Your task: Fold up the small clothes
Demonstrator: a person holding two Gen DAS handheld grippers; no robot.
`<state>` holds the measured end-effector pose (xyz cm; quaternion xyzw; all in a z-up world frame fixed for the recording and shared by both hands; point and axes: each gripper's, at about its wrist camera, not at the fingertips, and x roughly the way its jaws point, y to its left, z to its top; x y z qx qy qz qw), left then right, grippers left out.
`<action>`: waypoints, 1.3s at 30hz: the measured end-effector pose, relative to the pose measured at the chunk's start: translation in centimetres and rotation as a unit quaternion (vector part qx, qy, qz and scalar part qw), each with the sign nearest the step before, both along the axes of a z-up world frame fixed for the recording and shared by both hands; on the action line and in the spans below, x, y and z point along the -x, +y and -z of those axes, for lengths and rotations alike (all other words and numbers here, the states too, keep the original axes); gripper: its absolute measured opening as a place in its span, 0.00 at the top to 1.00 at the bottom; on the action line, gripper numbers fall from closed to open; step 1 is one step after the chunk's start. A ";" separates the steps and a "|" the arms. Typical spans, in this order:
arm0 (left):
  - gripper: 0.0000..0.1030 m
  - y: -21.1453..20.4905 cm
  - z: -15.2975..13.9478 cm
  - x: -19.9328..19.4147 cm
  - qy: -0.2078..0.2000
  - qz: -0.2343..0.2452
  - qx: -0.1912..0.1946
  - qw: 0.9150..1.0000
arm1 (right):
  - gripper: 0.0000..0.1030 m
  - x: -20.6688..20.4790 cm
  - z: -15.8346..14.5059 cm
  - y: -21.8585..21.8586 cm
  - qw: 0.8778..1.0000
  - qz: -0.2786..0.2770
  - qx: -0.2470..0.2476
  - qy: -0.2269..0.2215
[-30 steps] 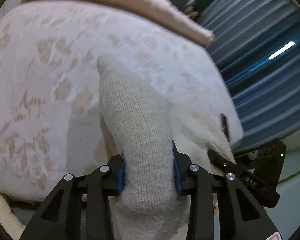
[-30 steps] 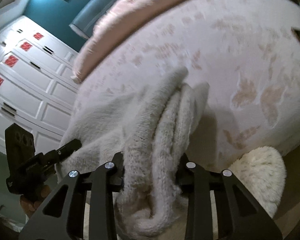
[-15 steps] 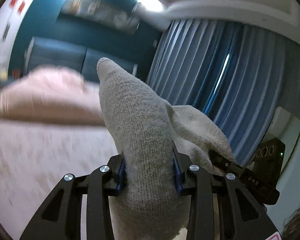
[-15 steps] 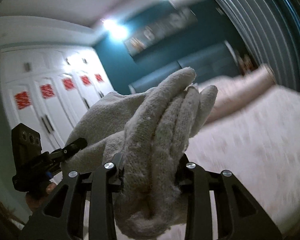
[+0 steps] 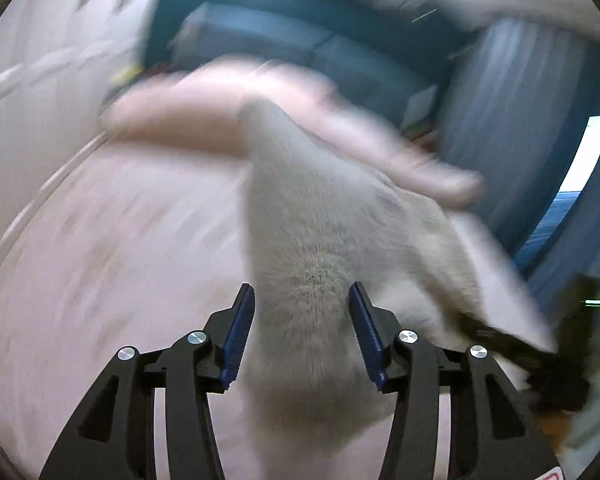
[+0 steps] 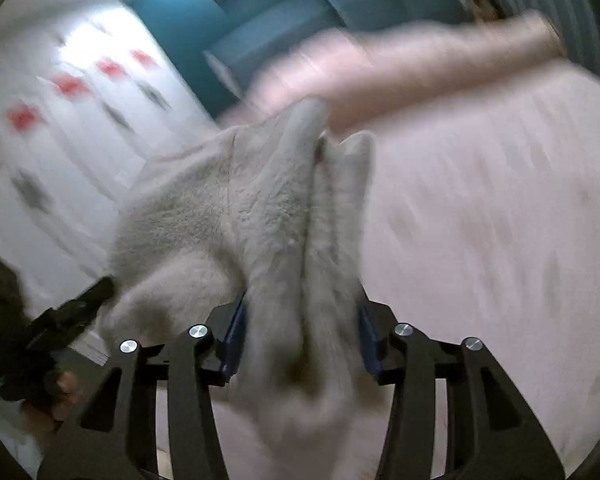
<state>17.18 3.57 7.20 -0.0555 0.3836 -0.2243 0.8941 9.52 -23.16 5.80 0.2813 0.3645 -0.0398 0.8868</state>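
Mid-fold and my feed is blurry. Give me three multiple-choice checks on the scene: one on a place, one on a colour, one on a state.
1. The pink pillow lies: A at the bed's far end; B on the floor; C between a gripper's jaws.
2. The gripper pads are: A red; B blue; C yellow.
3. The cream garment is: A folded flat; B bunched, spanning both grippers; C on a hanger.

Answers:
1 A: the pink pillow sits beyond the cream garment on the bed.
2 B: the pads show blue.
3 B: it runs between the jaws of the left gripper and the right gripper, which have just been opening. The blur hides whether they grip it.
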 end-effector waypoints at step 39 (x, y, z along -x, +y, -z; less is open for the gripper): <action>0.74 -2.0 12.6 -7.8 0.121 -0.018 -0.040 0.992 | 0.67 -9.6 10.5 -3.0 0.995 0.004 -0.016 0.100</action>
